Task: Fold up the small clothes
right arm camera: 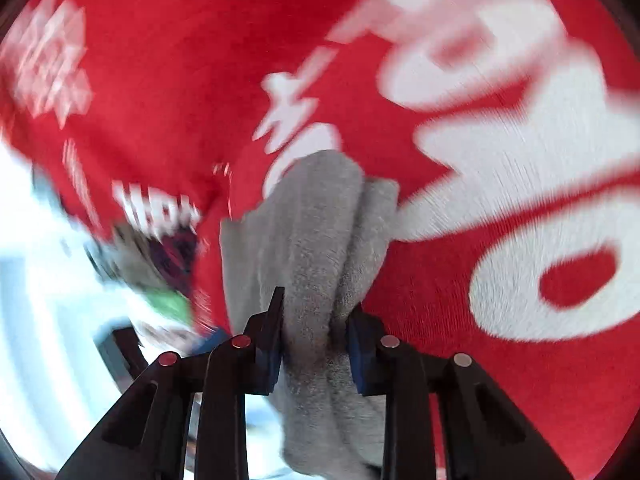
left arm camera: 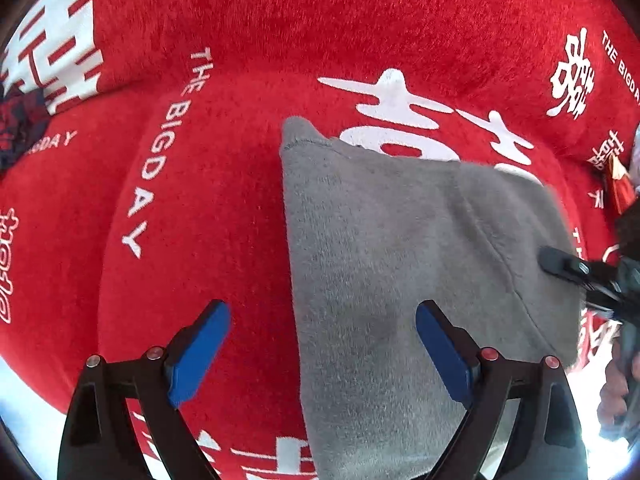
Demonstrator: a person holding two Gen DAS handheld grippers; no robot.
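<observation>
My right gripper [right arm camera: 316, 336] clamps the grey garment [left arm camera: 400, 264], whose left edge lies between my left gripper's [left arm camera: 322, 354] wide-spread fingers.

Red plush blanket [left arm camera: 240, 200] with white characters and "THE BIGDAY" print covers the surface — a grey knit garment [left arm camera: 380, 260] lies on it, dark patterned cloth [left arm camera: 20, 128] at far left edge.

A red plush cover [left arm camera: 248, 184] with white lettering fills the view; bright white light along its lower edges.
</observation>
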